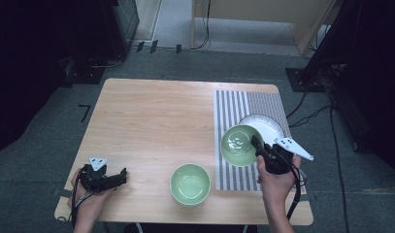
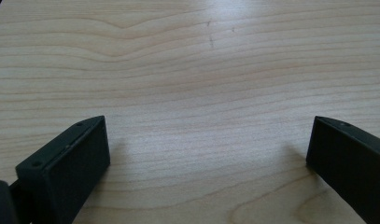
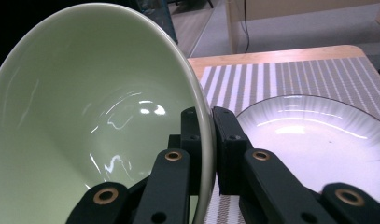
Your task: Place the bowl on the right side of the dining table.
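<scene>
Green bowl point(image 1: 240, 145) pinched by its rim in the right gripper point(image 1: 261, 151), tilted over the striped mat point(image 1: 234, 106) by the white plate point(image 1: 269, 127) near the table's right edge, probably lifted: best levelled before lowering; left gripper point(image 1: 118, 176) gaping, idle, front-left corner.

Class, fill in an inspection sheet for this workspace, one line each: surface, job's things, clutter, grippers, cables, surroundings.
Surface: wooden table, with a striped mat on its right side.
Job's things: one green bowl sits on the bare wood near the front edge; a second green bowl is gripped by its rim above the mat; a white plate lies on the mat behind it.
Clutter: nothing seen.
Grippers: left gripper open and empty, low over the wood; right gripper shut on the second green bowl's rim.
Cables: one trails from each gripper; more lie on the floor.
Surroundings: grey carpet, dark stands, a pale cabinet behind.
</scene>
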Tool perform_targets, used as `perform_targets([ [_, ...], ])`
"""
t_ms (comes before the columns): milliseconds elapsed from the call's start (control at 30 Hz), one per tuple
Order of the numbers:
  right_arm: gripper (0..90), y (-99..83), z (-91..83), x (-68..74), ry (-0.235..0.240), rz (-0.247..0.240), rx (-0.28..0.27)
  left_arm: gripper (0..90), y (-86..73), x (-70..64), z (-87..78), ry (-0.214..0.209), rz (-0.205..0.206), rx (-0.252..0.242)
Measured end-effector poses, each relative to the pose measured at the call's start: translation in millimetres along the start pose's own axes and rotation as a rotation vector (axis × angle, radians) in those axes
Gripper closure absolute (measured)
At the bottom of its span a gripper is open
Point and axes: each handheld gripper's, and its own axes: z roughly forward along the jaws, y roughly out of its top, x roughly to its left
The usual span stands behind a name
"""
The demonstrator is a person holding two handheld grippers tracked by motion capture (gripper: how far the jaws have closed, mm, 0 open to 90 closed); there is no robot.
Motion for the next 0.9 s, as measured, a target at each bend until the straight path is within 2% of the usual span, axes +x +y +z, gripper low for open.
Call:
perform_targets([
  [567,85.1,2.8,3.5,-34.3,-0.081,0.046,-0.008,0.0,0.1,0.8,0.0,0.006,-0.006,0.0],
  [900,85.1,0.9,14.8,-55.5,-0.135,0.073,0.003,0.0,0.7,2.3,0.6,0.008,-0.007,0.0],
])
